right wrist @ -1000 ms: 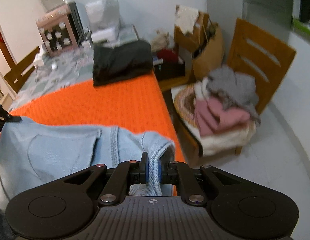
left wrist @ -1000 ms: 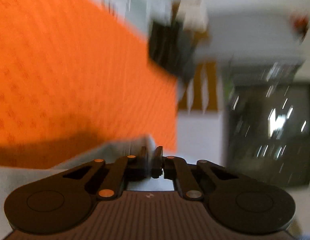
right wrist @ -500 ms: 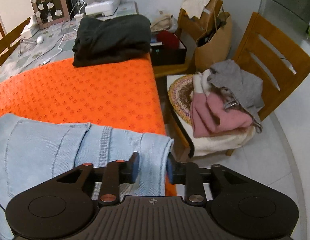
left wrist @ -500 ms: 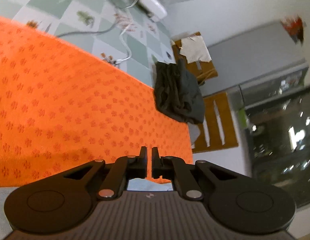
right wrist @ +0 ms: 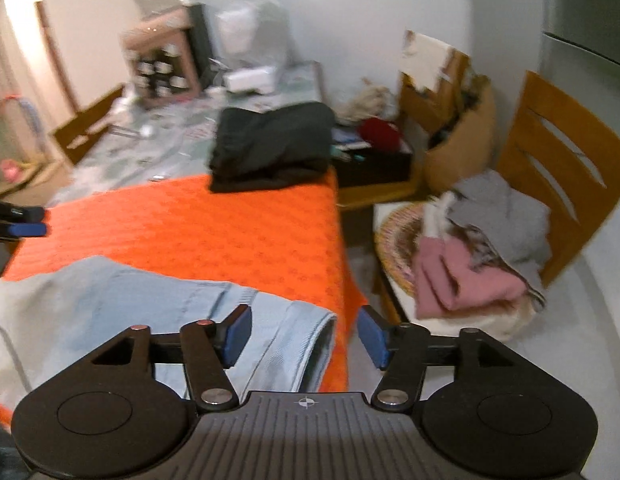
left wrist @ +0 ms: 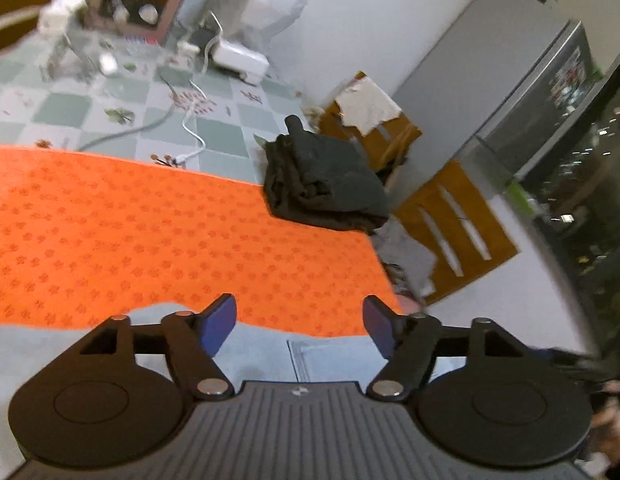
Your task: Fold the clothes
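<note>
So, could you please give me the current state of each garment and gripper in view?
Left gripper: open, nothing between the pads; jaws have just been opening.
Right gripper: open, jaws have just been opening; garment's edge lies between them, not pinched.
Light blue garment: lying folded on the orange cloth, released.
Dark garment: folded, at the cloth's far corner.
Grey and pink clothes: unfolded heap on the chair.

Dim indoor light, motion blur throughout, fisheye bending at edges.

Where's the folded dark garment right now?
The folded dark garment sits at the orange mat's far right corner in both views, beyond the light blue jeans.
</note>
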Demonstrator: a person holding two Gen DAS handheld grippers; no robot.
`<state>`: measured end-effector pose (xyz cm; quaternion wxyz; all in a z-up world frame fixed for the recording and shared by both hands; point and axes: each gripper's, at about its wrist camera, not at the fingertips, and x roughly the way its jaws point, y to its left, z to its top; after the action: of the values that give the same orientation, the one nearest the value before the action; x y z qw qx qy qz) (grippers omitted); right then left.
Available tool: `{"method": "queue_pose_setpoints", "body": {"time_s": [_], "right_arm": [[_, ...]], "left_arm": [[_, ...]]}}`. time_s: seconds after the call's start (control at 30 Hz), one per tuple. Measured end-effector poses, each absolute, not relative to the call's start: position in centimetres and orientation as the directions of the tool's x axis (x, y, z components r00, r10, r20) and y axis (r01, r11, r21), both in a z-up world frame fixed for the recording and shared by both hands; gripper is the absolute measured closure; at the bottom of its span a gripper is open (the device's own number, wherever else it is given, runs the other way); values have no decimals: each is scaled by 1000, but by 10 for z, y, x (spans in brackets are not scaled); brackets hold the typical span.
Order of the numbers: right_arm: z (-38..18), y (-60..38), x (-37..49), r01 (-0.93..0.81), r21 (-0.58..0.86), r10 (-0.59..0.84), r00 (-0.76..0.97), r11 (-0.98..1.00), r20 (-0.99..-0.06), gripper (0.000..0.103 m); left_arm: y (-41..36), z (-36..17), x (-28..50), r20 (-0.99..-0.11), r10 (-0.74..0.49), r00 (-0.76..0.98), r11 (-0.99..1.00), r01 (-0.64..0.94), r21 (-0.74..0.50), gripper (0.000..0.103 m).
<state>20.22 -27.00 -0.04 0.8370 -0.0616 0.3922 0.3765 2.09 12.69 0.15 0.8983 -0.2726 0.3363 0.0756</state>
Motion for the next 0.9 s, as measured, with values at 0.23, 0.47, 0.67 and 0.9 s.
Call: {"method": "queue_pose_setpoints", "body": {"time_s": [0.23,0.47,0.67,0.9], "right_arm": [[18,-309,210,-835,176,692,293,522,-660,38],[46,-335,223,-915,128,748,226,383,-624,35],[51,-348,241,-969,82,803,143,232,-579,29],[41,-331,283,-997,59,816,0,42,-578,25]], "left_arm": [[24,7,-23,-624,173,762,748,-515,-420,12],[-60,21,-42,-614,310,725,679,-621,-391,4],[-106,35,-34,-578,417,702,673,-665,-323,0],[-135,25,-16,-580,509,636,590,-748,-304,0]]}}
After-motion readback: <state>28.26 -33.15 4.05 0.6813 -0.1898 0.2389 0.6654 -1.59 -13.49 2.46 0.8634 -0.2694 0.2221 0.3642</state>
